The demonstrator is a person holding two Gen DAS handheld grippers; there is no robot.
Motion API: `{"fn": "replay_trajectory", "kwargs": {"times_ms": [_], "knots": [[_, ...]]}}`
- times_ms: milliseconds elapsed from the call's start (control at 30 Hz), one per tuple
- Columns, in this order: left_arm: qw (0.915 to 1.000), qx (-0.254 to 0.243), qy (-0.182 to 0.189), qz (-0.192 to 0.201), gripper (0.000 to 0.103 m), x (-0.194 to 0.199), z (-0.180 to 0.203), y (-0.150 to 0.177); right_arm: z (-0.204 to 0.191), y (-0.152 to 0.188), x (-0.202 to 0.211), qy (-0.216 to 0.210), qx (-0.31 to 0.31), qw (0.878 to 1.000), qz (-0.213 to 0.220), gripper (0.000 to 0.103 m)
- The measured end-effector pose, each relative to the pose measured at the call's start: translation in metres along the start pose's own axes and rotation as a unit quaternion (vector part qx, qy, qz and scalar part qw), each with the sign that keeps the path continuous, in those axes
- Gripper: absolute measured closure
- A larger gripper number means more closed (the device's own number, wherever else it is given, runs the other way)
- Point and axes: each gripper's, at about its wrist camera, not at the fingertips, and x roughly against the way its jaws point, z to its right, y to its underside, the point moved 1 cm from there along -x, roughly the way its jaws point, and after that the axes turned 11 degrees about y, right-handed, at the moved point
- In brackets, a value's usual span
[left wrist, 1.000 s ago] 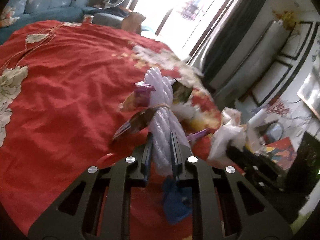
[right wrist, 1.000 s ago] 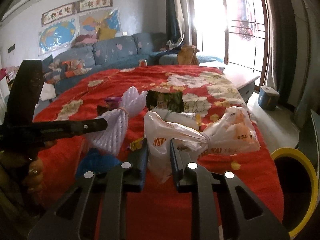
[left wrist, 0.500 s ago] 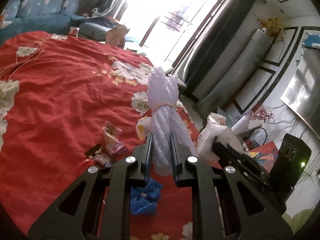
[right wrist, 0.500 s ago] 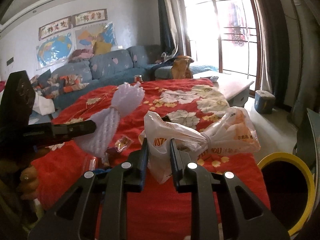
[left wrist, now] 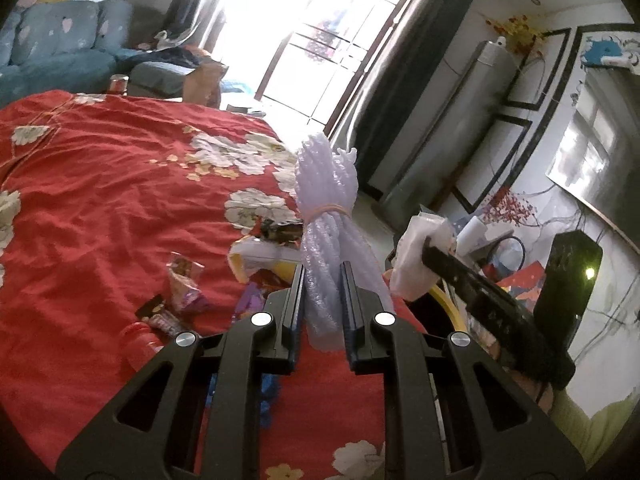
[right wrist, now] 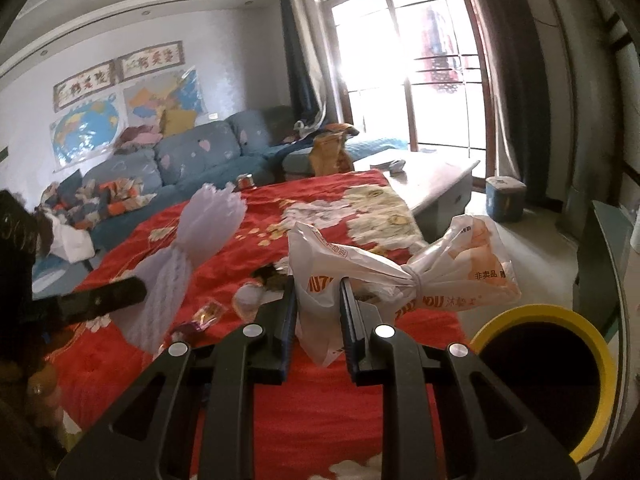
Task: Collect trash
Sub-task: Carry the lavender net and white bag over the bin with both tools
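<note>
Over the red floral cloth (right wrist: 340,412), both grippers hang clear of the surface, each with a load. Cloth covers most of both views; its right edge drops to pale floor, and the bare red stretch on its left half is wide open.

Bin with a yellow rim (right wrist: 600,356) sits just off the cloth's right edge, low right in the right wrist view, mouth unobstructed. Low wooden table (right wrist: 436,184) butts against the cloth's far right corner; blue sofa (right wrist: 192,160) runs along the cloth's far edge.

Right gripper (right wrist: 318,292): jaws pinching a knotted white plastic bag (right wrist: 404,276), which sticks out above the cloth's right edge, near the bin, not over the mouth.

Left gripper (left wrist: 323,280): jaws pinching a banded bundle of pale foam netting (left wrist: 328,208), standing upright above the cloth's near right part. Bag and bundle are side by side, apart.

Loose on the cloth, below and between the loads: yellow-white packet (left wrist: 256,256), snack wrapper (left wrist: 184,284), small dark wrapper (left wrist: 150,306), blue scrap (left wrist: 268,392) under the left gripper. Wrappers cluster near the cloth's right edge.
</note>
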Motion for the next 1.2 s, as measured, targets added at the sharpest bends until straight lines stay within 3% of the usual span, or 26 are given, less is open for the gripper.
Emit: {"fn": "replay_trajectory", "kwargs": {"times_ms": [733, 1200], "knots": [[0.9967, -0.057, 0.024, -0.051, 0.092, -0.055, 0.054, 0.012, 0.072, -0.004, 0.007, 0.042, -0.085, 0.996, 0.0, 0.083], [0.9874, -0.11, 0.043, -0.105, 0.092, -0.109, 0.096, 0.023, 0.134, 0.005, 0.009, 0.08, -0.151, 0.985, -0.009, 0.083]]}}
